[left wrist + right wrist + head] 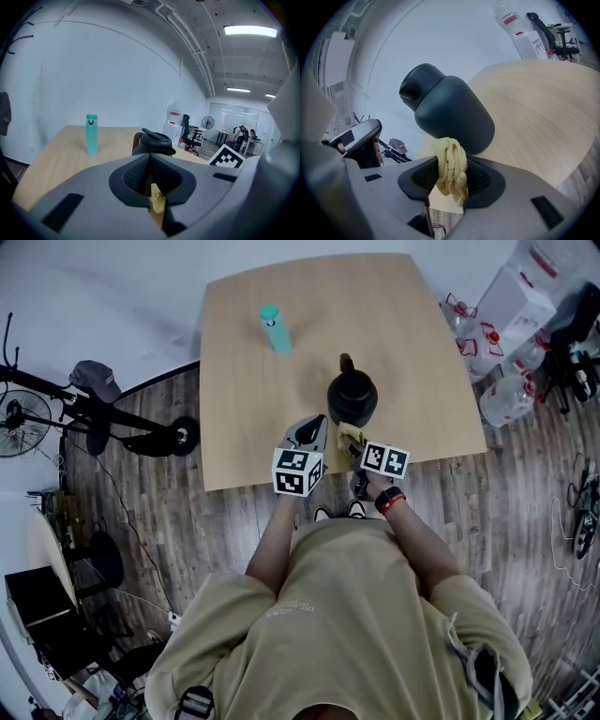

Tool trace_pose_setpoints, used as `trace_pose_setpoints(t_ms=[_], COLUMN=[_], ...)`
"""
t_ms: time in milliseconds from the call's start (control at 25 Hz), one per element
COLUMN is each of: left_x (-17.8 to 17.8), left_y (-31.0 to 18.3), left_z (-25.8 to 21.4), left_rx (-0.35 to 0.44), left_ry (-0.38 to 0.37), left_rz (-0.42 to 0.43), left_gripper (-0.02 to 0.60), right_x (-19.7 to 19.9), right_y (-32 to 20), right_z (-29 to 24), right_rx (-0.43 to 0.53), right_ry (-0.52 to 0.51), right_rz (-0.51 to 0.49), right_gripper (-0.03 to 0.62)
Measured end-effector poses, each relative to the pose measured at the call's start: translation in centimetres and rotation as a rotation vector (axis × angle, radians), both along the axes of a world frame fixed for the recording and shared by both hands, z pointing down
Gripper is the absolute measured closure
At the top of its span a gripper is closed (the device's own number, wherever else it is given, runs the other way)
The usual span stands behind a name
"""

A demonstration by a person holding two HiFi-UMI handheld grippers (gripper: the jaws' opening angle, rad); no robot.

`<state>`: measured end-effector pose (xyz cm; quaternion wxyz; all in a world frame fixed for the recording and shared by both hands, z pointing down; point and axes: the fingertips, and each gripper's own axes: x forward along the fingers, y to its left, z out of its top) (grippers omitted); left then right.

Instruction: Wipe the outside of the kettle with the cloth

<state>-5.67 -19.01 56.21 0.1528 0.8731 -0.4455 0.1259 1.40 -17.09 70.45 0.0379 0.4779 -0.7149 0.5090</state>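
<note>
A black kettle [352, 395] stands upright on the wooden table [253, 418], near its front edge. My right gripper [356, 444] is shut on a yellow cloth [349, 434] just in front of the kettle. In the right gripper view the bunched cloth [451, 168] hangs between the jaws of the right gripper [451, 161] and touches the kettle's [450, 115] lower side. My left gripper [314, 430] hovers left of the cloth. In its own view the left gripper [149, 158] has its jaws together, pointing at the kettle [154, 143]. A yellow sliver shows low between them.
A teal bottle [275, 329] stands upright at the table's back left, also in the left gripper view as the bottle [91, 134]. Water jugs [511, 395] and boxes crowd the floor right of the table. A fan and a stand [94, 413] lie on the left floor.
</note>
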Motion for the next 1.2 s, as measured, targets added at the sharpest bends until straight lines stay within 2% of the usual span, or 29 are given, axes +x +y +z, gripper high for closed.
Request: trace_pose_setpoints(t_ms=[640, 1200], left_x=[2.8, 3.5], left_y=[-0.1, -0.6], left_z=[0.6, 0.6], left_rx=[-0.005, -0.009], left_ry=[-0.009, -0.026], left_rz=[0.038, 0.036], left_gripper=[0.557, 0.557], right_x=[5.8, 8.7], right_y=[0.4, -1.0], right_z=[0.4, -0.2], right_rx=[0.01, 0.039], right_ry=[0.064, 0.127], right_rz=[0.063, 0.08], right_gripper=[0.428, 0.428])
